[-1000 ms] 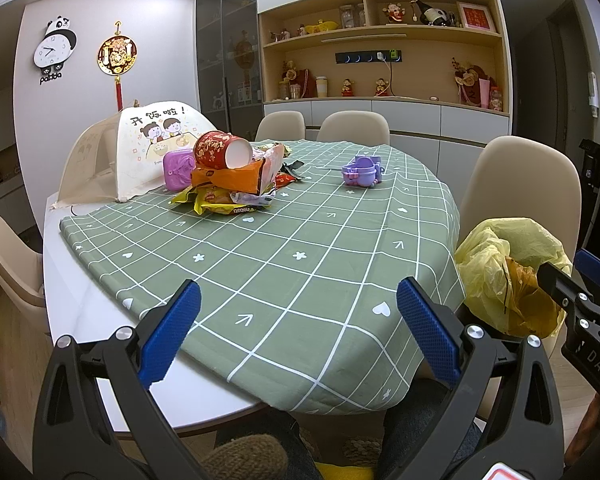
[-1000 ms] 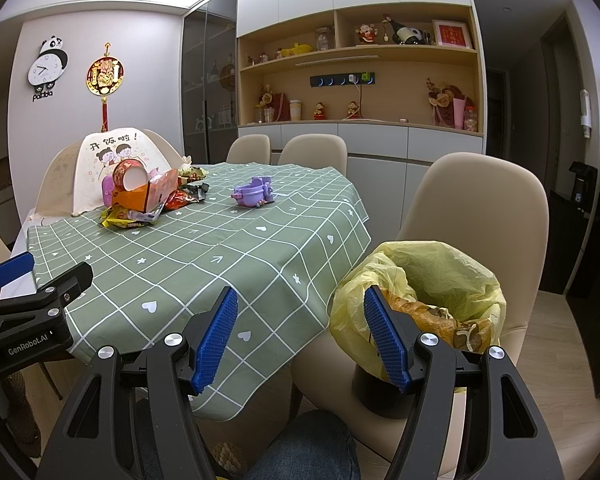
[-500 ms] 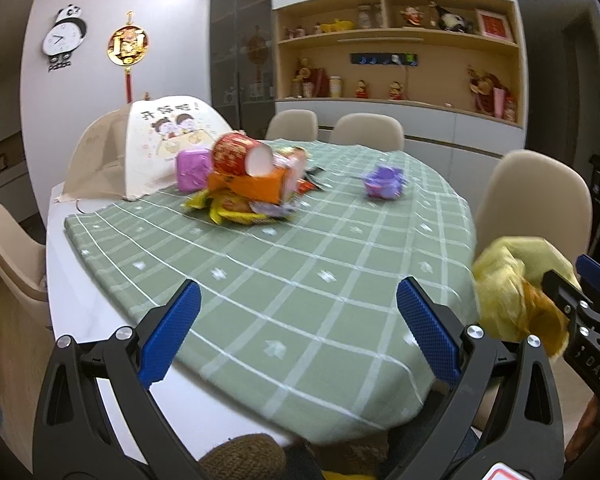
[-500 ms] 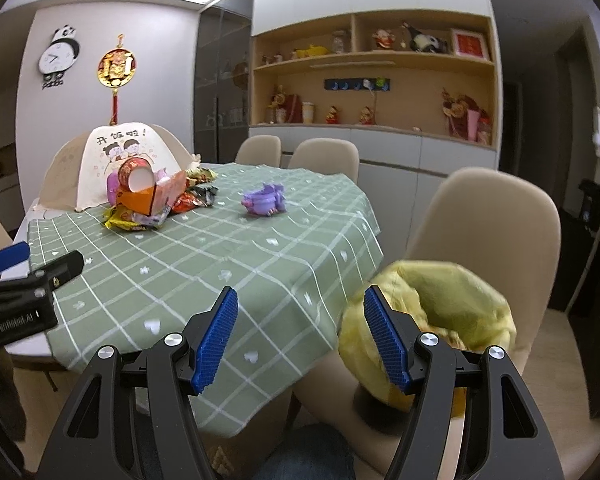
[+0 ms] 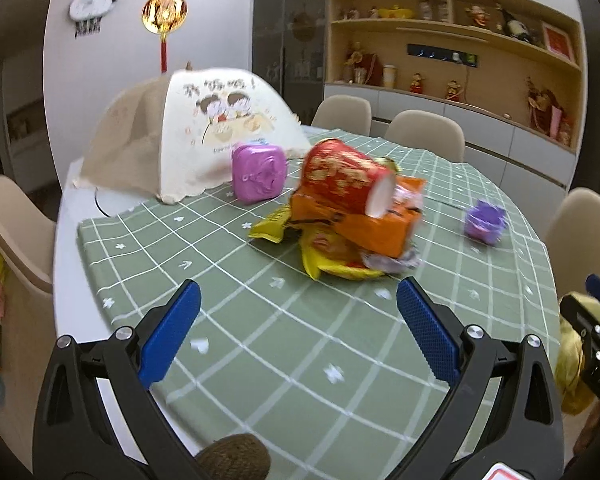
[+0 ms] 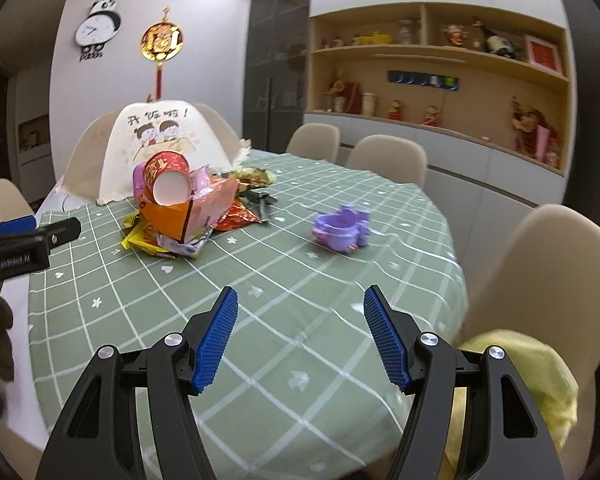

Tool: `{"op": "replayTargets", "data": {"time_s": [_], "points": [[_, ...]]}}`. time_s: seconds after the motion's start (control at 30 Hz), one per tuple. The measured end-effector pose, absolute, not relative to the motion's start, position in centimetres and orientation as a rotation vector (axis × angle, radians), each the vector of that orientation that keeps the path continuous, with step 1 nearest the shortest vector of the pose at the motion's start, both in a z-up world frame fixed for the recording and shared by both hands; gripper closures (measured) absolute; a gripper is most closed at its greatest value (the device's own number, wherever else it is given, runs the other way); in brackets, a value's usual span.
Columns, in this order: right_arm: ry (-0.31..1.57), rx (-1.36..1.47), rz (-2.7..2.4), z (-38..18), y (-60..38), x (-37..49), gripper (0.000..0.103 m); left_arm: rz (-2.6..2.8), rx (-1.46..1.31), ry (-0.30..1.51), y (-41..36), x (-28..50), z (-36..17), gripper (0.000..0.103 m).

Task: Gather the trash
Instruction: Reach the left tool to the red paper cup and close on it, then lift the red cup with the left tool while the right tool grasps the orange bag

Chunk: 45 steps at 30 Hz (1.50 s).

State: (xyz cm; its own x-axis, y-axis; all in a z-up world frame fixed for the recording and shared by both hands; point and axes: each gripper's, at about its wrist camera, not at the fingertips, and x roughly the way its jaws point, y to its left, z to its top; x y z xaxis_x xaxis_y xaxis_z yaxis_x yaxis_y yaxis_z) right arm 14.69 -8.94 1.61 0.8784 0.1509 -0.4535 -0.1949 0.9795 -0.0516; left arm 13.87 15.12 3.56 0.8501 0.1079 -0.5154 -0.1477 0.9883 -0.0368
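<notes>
A trash pile sits on the green checked tablecloth (image 5: 260, 336): a red paper cup (image 5: 346, 182) lies on its side on an orange carton (image 5: 376, 226), over yellow snack wrappers (image 5: 332, 258). The pile also shows in the right wrist view, with the cup (image 6: 168, 182) and the carton (image 6: 184, 216). My left gripper (image 5: 298, 330) is open and empty, over the table short of the pile. My right gripper (image 6: 300, 342) is open and empty above the table's near edge. A yellow trash bag (image 6: 540, 376) sits low at the right, beside the right gripper.
A cream food cover (image 5: 204, 136) and a purple square box (image 5: 260, 174) stand behind the pile. A purple toy cup (image 6: 342, 228) sits mid-table. Beige chairs (image 6: 540, 272) ring the table. The left gripper's body shows at the left of the right wrist view (image 6: 24, 246).
Both grippers have moved forward and up over the table toward the trash pile. The yellow bag has slid to the lower right of both views. Both stay open.
</notes>
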Motion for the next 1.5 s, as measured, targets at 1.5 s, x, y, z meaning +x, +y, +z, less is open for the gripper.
{"op": "replayTargets", "data": {"time_s": [1.5], "points": [[0.520,-0.137,0.281,2.0,-5.2,19.0,0.041,-0.260,-0.399,0.651,19.8,17.2,7.5,0.047]]}}
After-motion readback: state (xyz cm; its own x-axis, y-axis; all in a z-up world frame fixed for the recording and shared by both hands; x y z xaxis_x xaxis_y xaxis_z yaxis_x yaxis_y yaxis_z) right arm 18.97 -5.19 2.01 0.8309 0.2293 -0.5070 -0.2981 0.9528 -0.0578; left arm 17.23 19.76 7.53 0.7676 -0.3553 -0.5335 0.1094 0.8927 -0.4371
